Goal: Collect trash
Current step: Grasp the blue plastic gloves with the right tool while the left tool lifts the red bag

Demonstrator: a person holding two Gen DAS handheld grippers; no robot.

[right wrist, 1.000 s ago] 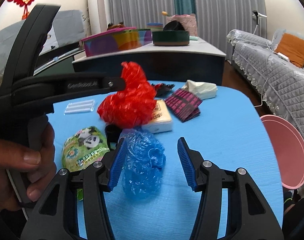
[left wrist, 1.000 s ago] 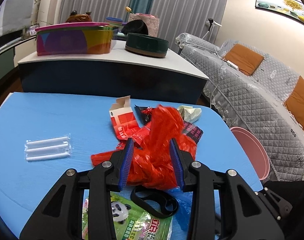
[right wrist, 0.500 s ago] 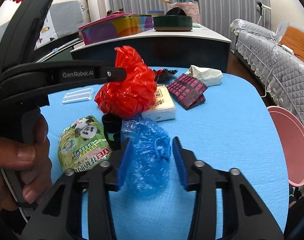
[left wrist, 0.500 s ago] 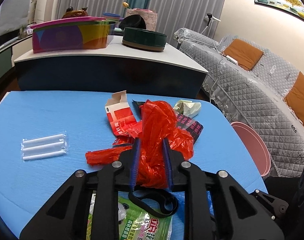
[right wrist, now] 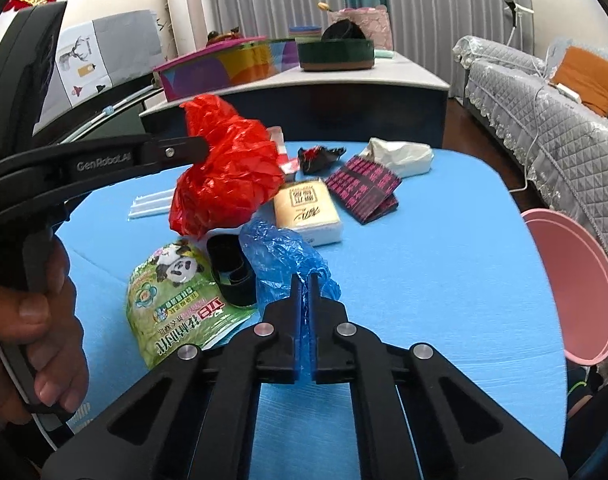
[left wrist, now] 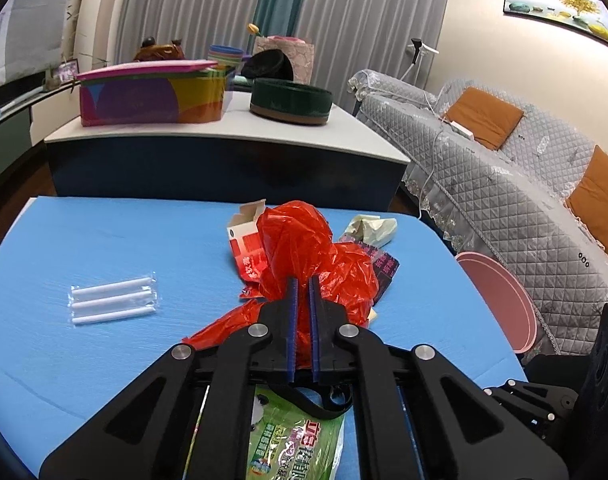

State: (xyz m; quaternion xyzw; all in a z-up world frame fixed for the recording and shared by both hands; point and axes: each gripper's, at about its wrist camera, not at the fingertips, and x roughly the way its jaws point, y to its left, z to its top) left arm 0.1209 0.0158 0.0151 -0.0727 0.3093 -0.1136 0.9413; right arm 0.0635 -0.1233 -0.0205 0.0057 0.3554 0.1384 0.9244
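Two hand-held grippers are clenched: the left hand-held gripper [left wrist: 302, 292] grasps the red bag [left wrist: 304, 248] at frame centre, above the blue worktop [left wrist: 103, 240]; the right hand-held gripper [right wrist: 303, 286] grasps the blue bag [right wrist: 281, 256]. Only the right view shows the tissue pack [right wrist: 308, 208].

Left gripper [left wrist: 302, 280] is clamped tight on the crumpled red plastic bag [left wrist: 304, 248], jaws pinched almost together. Left of the bag on the blue table [left wrist: 103, 240] lies a clear packet of three white sticks [left wrist: 112, 299]; right of it, off the table edge, a round pink bin [left wrist: 500, 300].
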